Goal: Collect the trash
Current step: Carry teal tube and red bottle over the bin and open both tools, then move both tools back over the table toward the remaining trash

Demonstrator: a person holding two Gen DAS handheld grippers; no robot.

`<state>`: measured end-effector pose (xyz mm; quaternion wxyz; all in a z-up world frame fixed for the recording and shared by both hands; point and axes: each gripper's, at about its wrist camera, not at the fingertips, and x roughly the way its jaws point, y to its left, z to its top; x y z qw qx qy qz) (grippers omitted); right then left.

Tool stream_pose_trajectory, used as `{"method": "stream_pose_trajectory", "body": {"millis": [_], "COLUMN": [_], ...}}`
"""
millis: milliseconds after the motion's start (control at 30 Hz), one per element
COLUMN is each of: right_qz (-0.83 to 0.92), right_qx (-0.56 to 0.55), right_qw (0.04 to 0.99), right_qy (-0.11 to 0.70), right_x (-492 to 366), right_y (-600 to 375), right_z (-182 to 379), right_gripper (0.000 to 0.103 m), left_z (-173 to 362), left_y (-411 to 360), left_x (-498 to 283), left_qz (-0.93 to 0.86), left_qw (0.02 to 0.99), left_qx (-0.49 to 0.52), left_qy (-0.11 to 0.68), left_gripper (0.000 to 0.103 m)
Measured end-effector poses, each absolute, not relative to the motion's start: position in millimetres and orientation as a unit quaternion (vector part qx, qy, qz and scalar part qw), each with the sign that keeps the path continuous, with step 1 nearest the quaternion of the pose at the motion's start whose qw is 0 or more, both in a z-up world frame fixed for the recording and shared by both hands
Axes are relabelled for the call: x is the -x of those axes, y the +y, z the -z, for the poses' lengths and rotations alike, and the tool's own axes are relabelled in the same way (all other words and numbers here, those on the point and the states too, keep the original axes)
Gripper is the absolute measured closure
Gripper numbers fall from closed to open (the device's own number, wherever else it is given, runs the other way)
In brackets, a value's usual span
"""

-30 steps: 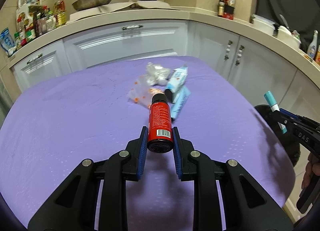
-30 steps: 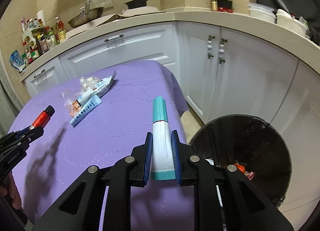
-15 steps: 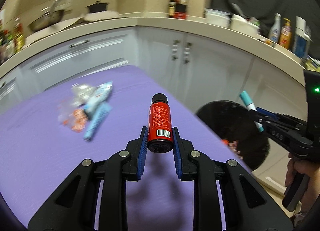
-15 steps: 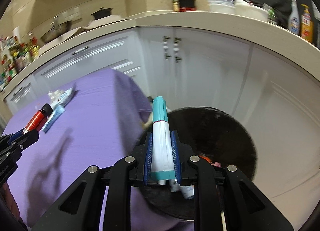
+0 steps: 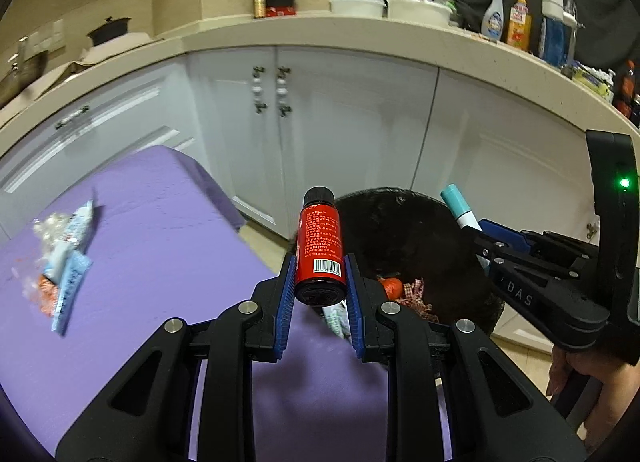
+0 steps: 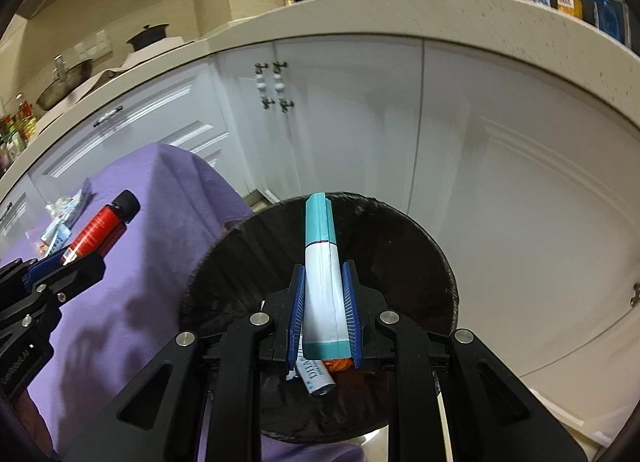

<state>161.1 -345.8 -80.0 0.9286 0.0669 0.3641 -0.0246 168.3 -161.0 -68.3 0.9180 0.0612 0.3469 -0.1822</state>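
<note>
My left gripper [image 5: 320,282] is shut on a small red bottle [image 5: 320,250] with a black cap, held over the purple table's right edge beside the black trash bin [image 5: 416,230]. My right gripper [image 6: 323,302] is shut on a white and teal tube-shaped wrapper [image 6: 322,270], held right above the open bin [image 6: 400,246]. The bin holds several scraps, among them something orange [image 5: 392,284]. The red bottle also shows in the right wrist view [image 6: 100,228], and the wrapper in the left wrist view [image 5: 460,208].
A pile of wrappers [image 5: 64,258] lies on the purple tablecloth [image 5: 160,246] at the left. White cabinets [image 5: 360,134] and a counter with bottles [image 5: 520,20] stand behind the bin. A hand [image 5: 576,374] holds the right gripper's handle.
Both grippers have swung right from over the table toward the bin. The right gripper now hangs over the bin's opening; the left has reached the table's edge. Both still hold their items.
</note>
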Motion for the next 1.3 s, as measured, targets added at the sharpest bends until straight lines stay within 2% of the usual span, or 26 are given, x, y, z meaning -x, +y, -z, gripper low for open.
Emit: {"method": "stream_pose_trajectory", "body": {"millis": [100, 200, 233, 567, 633, 667, 700, 967, 1300], "right_qz": [0.032, 0.039, 0.043, 0.047, 0.047, 0.047, 0.047, 0.021, -0.055], "right_qx": [-0.072, -0.075, -0.075, -0.080, -0.079, -0.079, -0.079, -0.073, -0.043], "right_qw": [0.928, 0.927, 0.927, 0.928, 0.929, 0.929, 0.930, 0.936, 0.936], "right_qy": [0.365, 0.366, 0.366, 0.361, 0.360, 0.358, 0.356, 0.343, 0.346], "right_x": [-165.6, -169.1, -169.4, -166.4, -166.4, -166.7, -166.7, -165.2, -179.0], "right_y": [-353.0, -357.7, -359.0, -365.4, -365.7, -365.4, -364.6, -340.7, -262.4], "right_z": [86.5, 90.6, 91.0, 86.8, 84.2, 82.6, 81.4, 67.4, 62.3], "right_gripper": [0.082, 0.063, 0.060, 0.060, 0.060, 0.060, 0.060, 0.059, 0.058], "left_z": [75.1, 83.6, 85.6, 88.8, 86.2, 84.1, 81.9, 66.2, 60.7], "left_y": [-173.1, -185.7, -188.8, -185.4, -180.2, -178.8, -175.8, -136.5, -47.1], "left_x": [-178.0, -186.5, -188.8, -194.7, -192.3, -191.3, -189.8, -177.3, -165.7], "left_qz": [0.187, 0.193, 0.192, 0.183, 0.181, 0.179, 0.177, 0.150, 0.064], "left_qw": [0.914, 0.908, 0.908, 0.908, 0.910, 0.912, 0.914, 0.925, 0.935], "left_qx": [-0.069, -0.086, -0.089, -0.083, -0.079, -0.076, -0.072, -0.059, -0.021], "left_qy": [0.353, 0.362, 0.362, 0.368, 0.365, 0.363, 0.358, 0.344, 0.347], "left_gripper": [0.080, 0.080, 0.079, 0.078, 0.067, 0.054, 0.052, 0.051, 0.051]}}
